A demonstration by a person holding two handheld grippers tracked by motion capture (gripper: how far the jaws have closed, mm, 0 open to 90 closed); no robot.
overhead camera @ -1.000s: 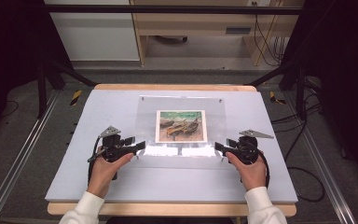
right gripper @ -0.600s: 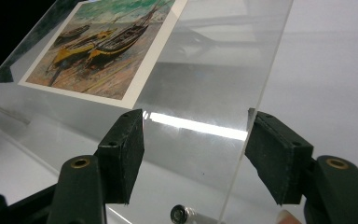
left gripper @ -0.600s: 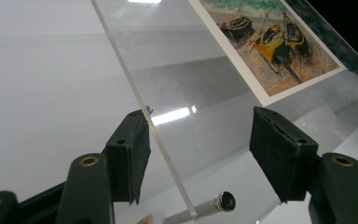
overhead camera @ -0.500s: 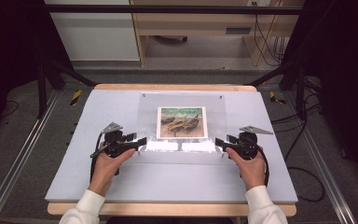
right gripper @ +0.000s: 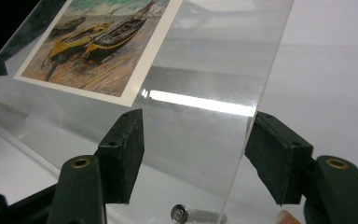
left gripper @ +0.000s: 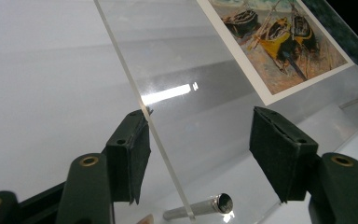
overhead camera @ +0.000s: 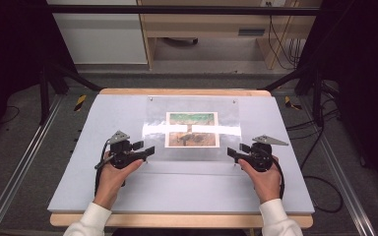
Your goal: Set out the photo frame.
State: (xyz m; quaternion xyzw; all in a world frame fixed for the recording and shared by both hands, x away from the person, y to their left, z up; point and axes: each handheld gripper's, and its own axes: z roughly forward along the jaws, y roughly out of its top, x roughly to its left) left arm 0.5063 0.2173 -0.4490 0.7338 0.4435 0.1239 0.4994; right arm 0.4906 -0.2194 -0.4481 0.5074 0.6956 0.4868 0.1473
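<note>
Compared with a second ago, I see the clear acrylic sheet (overhead camera: pixel 192 129) standing steeper: its far edge has climbed toward 12 o'clock, the glare band now crosses the boat picture (overhead camera: pixel 191 129), and both hands have edged forward, so I judge the lift or hinge-open of the frame's top panel is well under way. From the left: my left gripper (overhead camera: pixel 147 150) sits at the sheet's near-left corner around 8 o'clock; in the left gripper view its jaws are spread, with the sheet's edge (left gripper: pixel 135 93) running between the pads and touching or just beside the left one, not pinched. The print sits sandwiched by the acrylic at centre. My right gripper (overhead camera: pixel 233 152) mirrors this at the near-right corner around 4 o'clock, jaws likewise spread around the edge (right gripper: pixel 256 93). The metal standoff pins (left gripper: pixel 198 207) near the bottom corners look free. The frame is the one holder on the tabletop (overhead camera: pixel 177 191), containing just that print.
</note>
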